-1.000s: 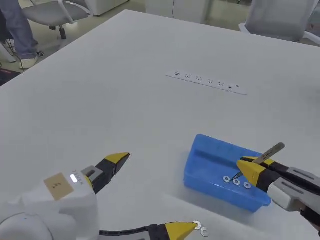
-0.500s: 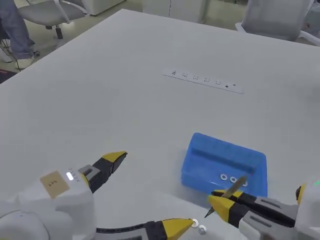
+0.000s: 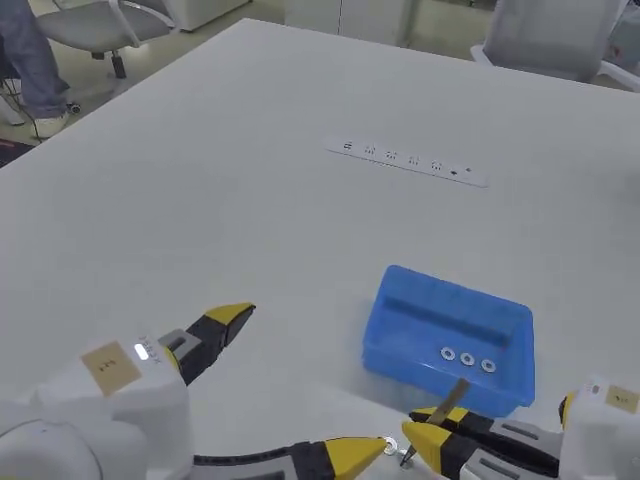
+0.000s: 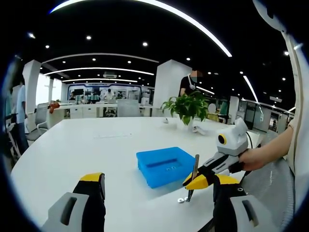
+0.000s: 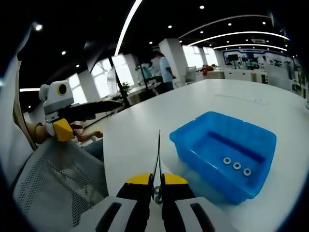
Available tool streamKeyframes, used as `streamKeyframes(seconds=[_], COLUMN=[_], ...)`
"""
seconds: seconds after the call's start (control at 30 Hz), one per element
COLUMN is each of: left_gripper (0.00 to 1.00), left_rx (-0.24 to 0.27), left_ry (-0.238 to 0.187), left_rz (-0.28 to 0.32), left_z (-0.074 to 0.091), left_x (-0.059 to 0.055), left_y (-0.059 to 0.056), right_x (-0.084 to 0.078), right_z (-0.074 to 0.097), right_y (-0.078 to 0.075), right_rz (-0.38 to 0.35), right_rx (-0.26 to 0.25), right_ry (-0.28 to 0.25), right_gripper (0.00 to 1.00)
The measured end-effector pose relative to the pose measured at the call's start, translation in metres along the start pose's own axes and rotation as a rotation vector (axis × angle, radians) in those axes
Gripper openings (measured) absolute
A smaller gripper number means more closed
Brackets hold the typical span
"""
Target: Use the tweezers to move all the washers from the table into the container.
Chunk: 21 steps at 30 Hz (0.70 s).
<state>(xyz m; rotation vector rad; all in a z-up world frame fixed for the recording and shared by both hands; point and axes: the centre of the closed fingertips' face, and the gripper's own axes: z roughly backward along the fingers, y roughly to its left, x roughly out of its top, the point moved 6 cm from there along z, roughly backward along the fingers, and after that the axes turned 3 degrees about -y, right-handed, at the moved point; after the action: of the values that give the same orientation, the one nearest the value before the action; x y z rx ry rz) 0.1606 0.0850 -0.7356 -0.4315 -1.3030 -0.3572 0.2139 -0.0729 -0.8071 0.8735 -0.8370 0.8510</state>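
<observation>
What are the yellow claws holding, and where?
The right gripper clamps thin metal tweezers near their middle; the left gripper is open, holding nothing.

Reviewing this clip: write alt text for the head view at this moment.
A blue container holding three washers sits on a white table; nearer the camera, the right claw grips tweezers tipped toward a loose washer. The left claw is open nearby.
</observation>
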Motion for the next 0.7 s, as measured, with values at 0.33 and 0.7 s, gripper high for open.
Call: streamKeyframes(seconds=[0.33,0.7], left_gripper=[0.95,0.97], left_rx=[0.0,-0.001], left_ry=[-0.001,-0.02], left_rz=[0.0,0.002], left_z=[0.0,0.001], left_x=[0.0,0.003], left_y=[0.0,0.0], right_x=[-0.002,-0.006], right_z=[0.001,0.002], right_y=[0.015,0.025], right_rz=[0.236,0.365], right_rx=[0.044,-0.003], right_ry=[0.057,0.1], right_gripper=[0.04,0.03])
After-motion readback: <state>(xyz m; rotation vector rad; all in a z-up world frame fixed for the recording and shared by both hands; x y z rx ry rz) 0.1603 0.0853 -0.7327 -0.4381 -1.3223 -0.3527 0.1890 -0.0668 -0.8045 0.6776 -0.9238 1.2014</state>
